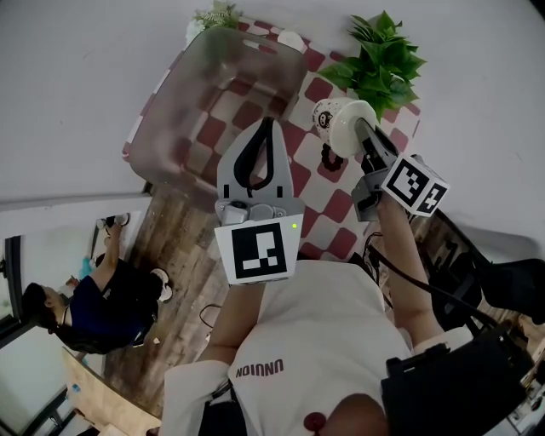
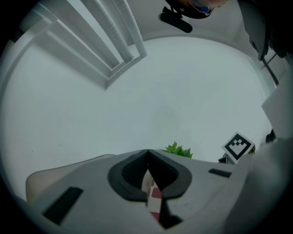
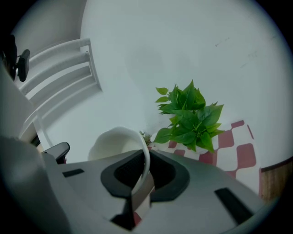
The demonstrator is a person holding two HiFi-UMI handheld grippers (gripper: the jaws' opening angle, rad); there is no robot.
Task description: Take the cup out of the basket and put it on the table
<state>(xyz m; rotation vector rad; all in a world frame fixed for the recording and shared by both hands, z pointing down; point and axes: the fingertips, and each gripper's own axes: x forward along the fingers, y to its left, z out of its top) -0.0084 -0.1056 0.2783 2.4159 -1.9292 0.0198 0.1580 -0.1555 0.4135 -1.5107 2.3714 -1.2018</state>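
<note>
In the head view my right gripper (image 1: 364, 134) is shut on the rim of a white cup (image 1: 337, 124) with a dark print on its side. It holds the cup tilted above the red-and-white checked tablecloth (image 1: 336, 209), to the right of the translucent grey basket (image 1: 170, 111). The right gripper view shows the cup (image 3: 114, 144) with its wall pinched between the jaws of the right gripper (image 3: 146, 160). My left gripper (image 1: 268, 128) hovers by the basket's near right side, shut with nothing in it. Its jaws meet in the left gripper view (image 2: 147, 155).
A green potted plant (image 1: 379, 58) stands at the table's far right corner, just behind the cup. A smaller plant (image 1: 217, 14) sits beyond the basket. A seated person (image 1: 85, 298) is on the wooden floor at the lower left. White walls surround the table.
</note>
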